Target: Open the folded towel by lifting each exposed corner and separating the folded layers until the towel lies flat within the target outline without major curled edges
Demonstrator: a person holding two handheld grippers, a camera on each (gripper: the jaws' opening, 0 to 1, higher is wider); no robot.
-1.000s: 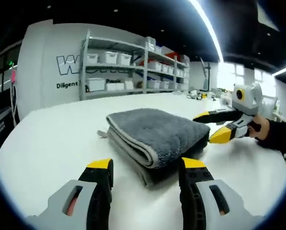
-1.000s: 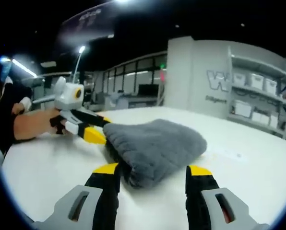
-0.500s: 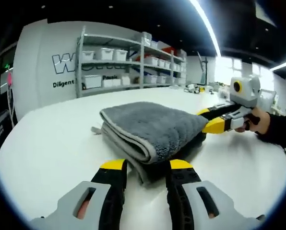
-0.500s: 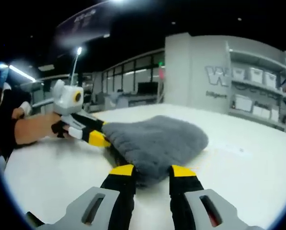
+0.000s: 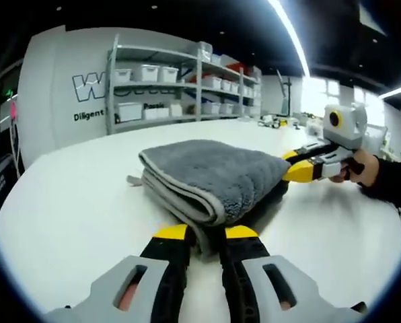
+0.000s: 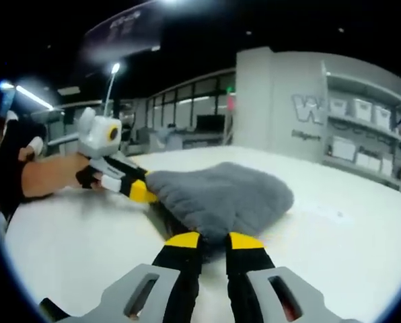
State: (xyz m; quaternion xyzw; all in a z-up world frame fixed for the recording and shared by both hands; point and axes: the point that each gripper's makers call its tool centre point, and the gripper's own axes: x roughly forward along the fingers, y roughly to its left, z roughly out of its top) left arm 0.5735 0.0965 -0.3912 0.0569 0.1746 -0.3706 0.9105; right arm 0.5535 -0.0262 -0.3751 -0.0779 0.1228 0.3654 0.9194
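With my left gripper (image 5: 205, 233) and right gripper (image 6: 214, 239) each pinched on a corner of the folded grey towel (image 5: 210, 176) on the white table (image 5: 73, 202), I should lift evenly, peeling only upper layers.

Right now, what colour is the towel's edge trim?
Light grey, paler than the dark grey towel; the trim shows best in the left gripper view.

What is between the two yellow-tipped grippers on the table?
The folded grey towel: the left gripper pinches one corner, the right gripper the opposite one, in both views.
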